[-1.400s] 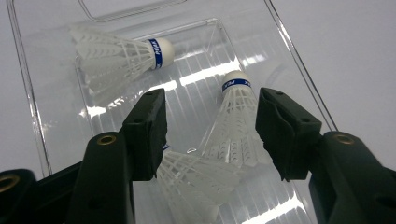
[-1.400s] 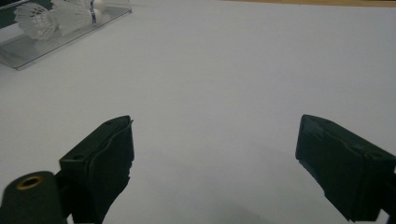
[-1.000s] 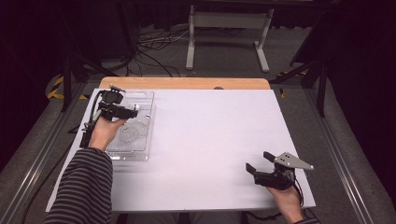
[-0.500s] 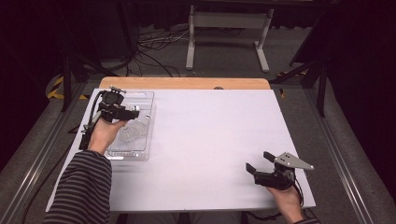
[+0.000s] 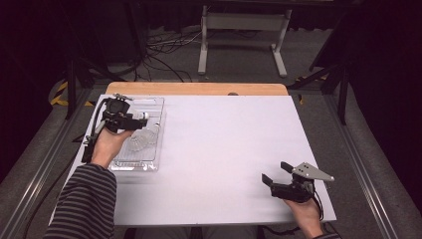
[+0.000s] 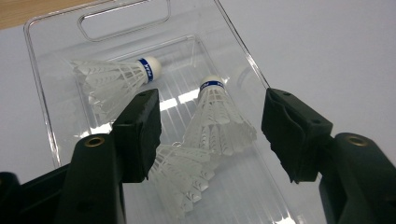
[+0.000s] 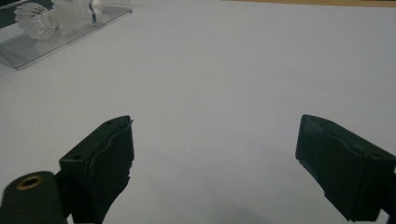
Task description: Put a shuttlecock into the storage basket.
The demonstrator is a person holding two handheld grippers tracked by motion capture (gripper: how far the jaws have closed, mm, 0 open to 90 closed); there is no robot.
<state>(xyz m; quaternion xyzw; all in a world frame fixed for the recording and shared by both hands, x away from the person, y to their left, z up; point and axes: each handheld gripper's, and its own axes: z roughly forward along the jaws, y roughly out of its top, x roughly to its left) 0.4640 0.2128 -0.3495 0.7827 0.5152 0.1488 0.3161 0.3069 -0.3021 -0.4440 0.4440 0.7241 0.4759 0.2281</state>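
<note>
While left gripper (image 6: 211, 128) hangs spread over clear tray (image 6: 42, 93), shuttlecocks' (image 6: 217, 119) blue band lettering unreadable; right gripper (image 7: 215, 168) spread

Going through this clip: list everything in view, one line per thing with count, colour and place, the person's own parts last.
shuttlecocks: three, white with blue bands, in the tray
tray: one, clear plastic, table's far left
table: one, white top with wooden far edge
stand: one, white, on the floor beyond the table
cables: several, dark, on the floor
left gripper: black, open over the shuttlecocks
right gripper: black, open, table's near right
sleeve: striped, left forearm
</note>
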